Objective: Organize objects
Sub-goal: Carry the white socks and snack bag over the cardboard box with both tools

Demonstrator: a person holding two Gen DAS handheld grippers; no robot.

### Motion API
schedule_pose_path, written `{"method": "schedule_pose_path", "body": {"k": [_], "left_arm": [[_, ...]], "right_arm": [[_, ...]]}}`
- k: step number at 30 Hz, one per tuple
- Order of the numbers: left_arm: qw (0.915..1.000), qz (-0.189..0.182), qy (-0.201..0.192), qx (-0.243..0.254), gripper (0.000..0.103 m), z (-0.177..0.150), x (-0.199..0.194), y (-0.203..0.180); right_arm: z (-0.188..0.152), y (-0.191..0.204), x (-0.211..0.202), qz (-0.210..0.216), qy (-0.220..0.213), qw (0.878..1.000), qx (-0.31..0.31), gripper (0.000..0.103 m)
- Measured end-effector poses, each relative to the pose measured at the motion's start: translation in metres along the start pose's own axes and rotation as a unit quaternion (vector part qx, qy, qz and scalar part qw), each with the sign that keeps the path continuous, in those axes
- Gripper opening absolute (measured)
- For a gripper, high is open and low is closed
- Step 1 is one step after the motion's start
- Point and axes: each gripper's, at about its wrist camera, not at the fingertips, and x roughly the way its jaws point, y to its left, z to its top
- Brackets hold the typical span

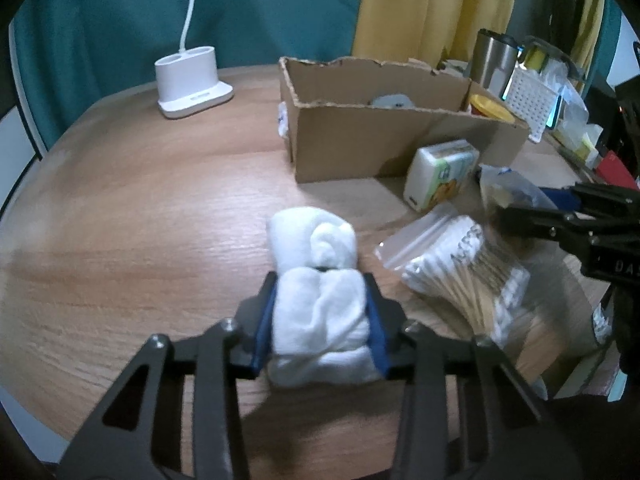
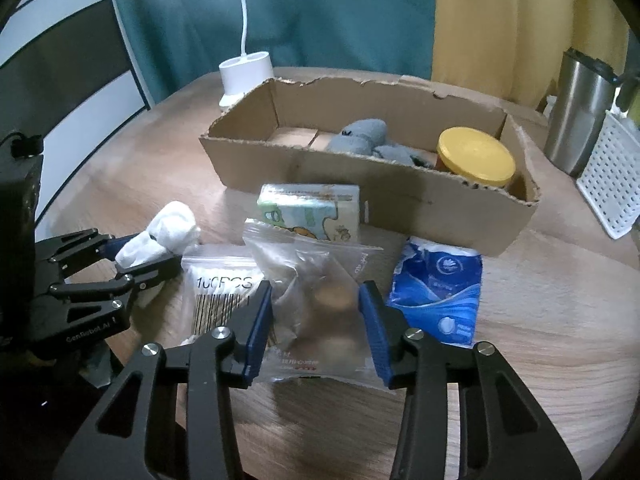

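A round wooden table [image 1: 140,208] stands before teal and yellow curtains, with a white lamp base [image 1: 192,80] at its far left. The left gripper [image 1: 320,320] has its blue pads pressed against both sides of a rolled white cloth [image 1: 320,292], whose front end sticks out past the fingertips; the roll seems to sit on or just above the wood, though blur leaves that unsure. Ahead and to the right of that gripper is the open cardboard box [image 2: 360,184], already holding a grey sock [image 2: 360,136] and a yellow-lidded jar [image 2: 474,156]. Just in front of the box lie a tissue pack [image 2: 316,212] and, right of the right gripper, a blue tissue packet [image 2: 436,292]. A bag of cotton swabs [image 2: 216,292] lies between the two grippers. The right gripper [image 2: 316,332] has its fingers parted around a clear zip bag [image 2: 316,300] with brownish contents; the pads flank it closely, but whether they are gripping it I cannot tell. The step in hand looks like picking up loose items for the box. Next, the cloth likely needs lifting, carrying forward-right over the torn rim and lowering into the bare left end.
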Motion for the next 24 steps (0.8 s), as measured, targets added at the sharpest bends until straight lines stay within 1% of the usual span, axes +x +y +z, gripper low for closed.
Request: {"method": "schedule_pose_path", "body": {"k": [5,11,18,24], "left_arm": [[0.9999,-0.004,-0.006,-0.014,0.039,0.000,-0.003,0.006],[0.9997,-0.009,-0.018,-0.016,0.038,0.005,-0.011,0.005],[0.9991,-0.010,-0.038,-0.016,0.038,0.018,-0.026,0.005],[0.9980,-0.024,-0.056,-0.017,0.038,0.032,-0.038,-0.001]], "right_arm": [[0.004,-0.002,-0.008,-0.002,-0.011,1.000,0.000,0.046],[0.008,-0.005,-0.021,-0.008,-0.024,1.000,-0.002,0.046],[0.014,-0.007,-0.034,-0.011,-0.039,0.999,-0.001,0.046],[0.019,-0.013,-0.045,-0.014,-0.053,0.999,0.004,0.046]]}}
